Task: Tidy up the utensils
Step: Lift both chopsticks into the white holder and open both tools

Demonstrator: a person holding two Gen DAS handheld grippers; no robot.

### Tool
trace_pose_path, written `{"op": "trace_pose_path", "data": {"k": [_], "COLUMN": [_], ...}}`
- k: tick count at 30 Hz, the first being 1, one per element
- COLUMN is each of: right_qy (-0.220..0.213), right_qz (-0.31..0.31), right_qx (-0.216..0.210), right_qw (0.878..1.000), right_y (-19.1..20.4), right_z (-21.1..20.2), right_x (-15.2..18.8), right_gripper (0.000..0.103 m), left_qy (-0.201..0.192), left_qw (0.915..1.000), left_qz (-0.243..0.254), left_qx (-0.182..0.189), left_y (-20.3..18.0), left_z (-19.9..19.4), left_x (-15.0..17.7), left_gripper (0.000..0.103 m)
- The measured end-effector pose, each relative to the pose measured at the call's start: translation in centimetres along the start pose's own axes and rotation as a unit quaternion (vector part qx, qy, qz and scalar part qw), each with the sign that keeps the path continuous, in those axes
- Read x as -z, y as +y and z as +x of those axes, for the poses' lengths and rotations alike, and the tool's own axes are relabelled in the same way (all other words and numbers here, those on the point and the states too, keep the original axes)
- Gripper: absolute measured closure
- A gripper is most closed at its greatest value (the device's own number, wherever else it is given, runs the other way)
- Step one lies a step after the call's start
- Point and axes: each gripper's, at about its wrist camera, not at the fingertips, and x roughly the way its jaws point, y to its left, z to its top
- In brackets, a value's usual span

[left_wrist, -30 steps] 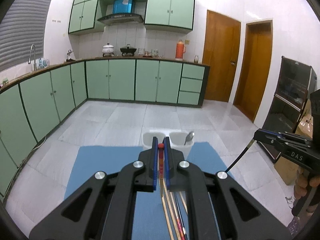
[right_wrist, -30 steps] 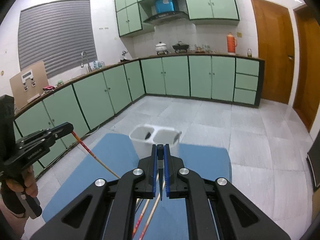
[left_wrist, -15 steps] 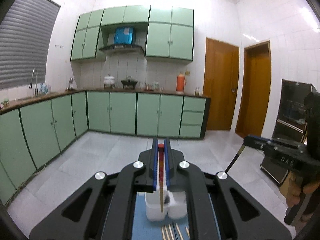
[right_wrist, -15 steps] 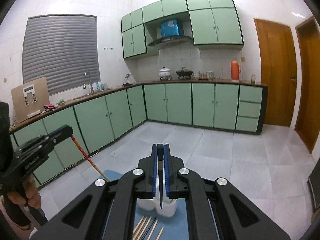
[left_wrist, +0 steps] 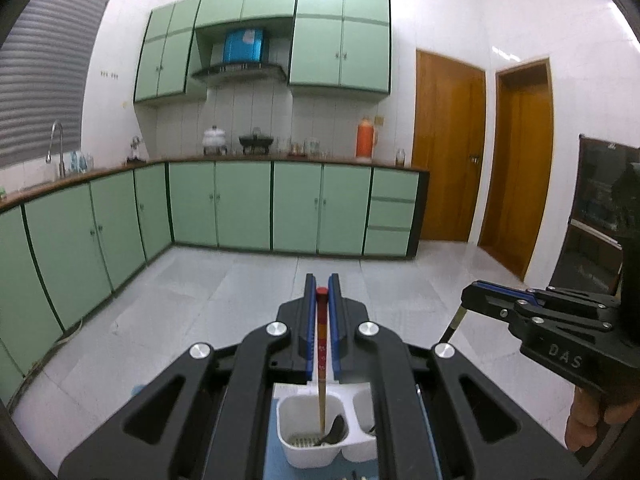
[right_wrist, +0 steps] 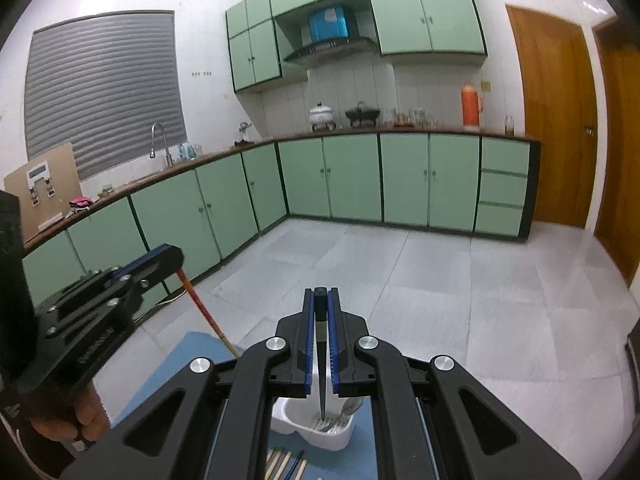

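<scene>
My left gripper (left_wrist: 322, 292) is shut on a red-topped chopstick (left_wrist: 321, 360). The chopstick hangs down with its tip inside the left compartment of the white utensil holder (left_wrist: 304, 454), next to a dark spoon (left_wrist: 335, 428). My right gripper (right_wrist: 321, 298) is shut on a black chopstick (right_wrist: 321, 364). Its tip hangs in a slotted-bottom compartment of the holder (right_wrist: 332, 438), beside a spoon (right_wrist: 353, 403). Each view shows the other gripper to the side: the right one (left_wrist: 470, 300) and the left one (right_wrist: 170, 256), each with its chopstick.
The holder stands on a blue mat (right_wrist: 188, 356) laid over a table. Several loose chopsticks (right_wrist: 284, 462) lie on the mat just in front of the holder. Beyond are a tiled floor, green cabinets (left_wrist: 244, 204), wooden doors (left_wrist: 448, 148) and a dark cabinet (left_wrist: 600, 216).
Both grippers have moved forward over the mat, each keeping its chopstick. The holder, earlier ahead of the fingers, is now beneath them, with the chopstick tips inside it.
</scene>
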Motion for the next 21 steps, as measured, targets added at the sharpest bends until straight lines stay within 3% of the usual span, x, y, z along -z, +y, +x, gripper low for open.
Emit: {"op": "trace_pose_path", "data": {"k": [7, 10, 12, 16, 18, 21], "right_qy": [0.029, 0.032, 0.03, 0.017, 0.006, -0.001], "right_qz": [0.017, 0.018, 0.02, 0.027, 0.034, 0.036], "right_qx": [-0.006, -0.004, 0.0, 0.016, 0.026, 0.045], "right_qw": [0.999, 0.999, 0.999, 0.999, 0.999, 0.998], "right_y": [-1.1, -1.4, -1.5, -1.9, -2.0, -1.6], "right_z": [1.3, 0.9, 0.1, -2.2, -3.7, -6.0], "right_x": [2.9, 3.6, 4.2, 5.4, 6.4, 9.2], "right_gripper": [0.096, 0.093, 0.084, 0.067, 0.049, 0.041], "left_qy": [0.051, 0.058, 0.054, 0.051, 0.048, 0.064], "left_qw": [0.9987, 0.9983, 0.9985, 0.9987, 0.9988, 0.9977], "left_qz": [0.003, 0.001, -0.001, -0.005, -0.006, -0.017], "left_qx": [0.004, 0.004, 0.002, -0.002, -0.007, -0.015], "left_y": [1.1, 1.7, 2.0, 2.5, 2.9, 3.3], "left_z": [2.1, 1.7, 0.9, -1.5, -3.2, -5.7], "left_x": [2.8, 3.5, 3.8, 4.8, 5.7, 8.0], "left_gripper": [0.096, 0.085, 0.073, 0.061, 0.048, 0.043]}}
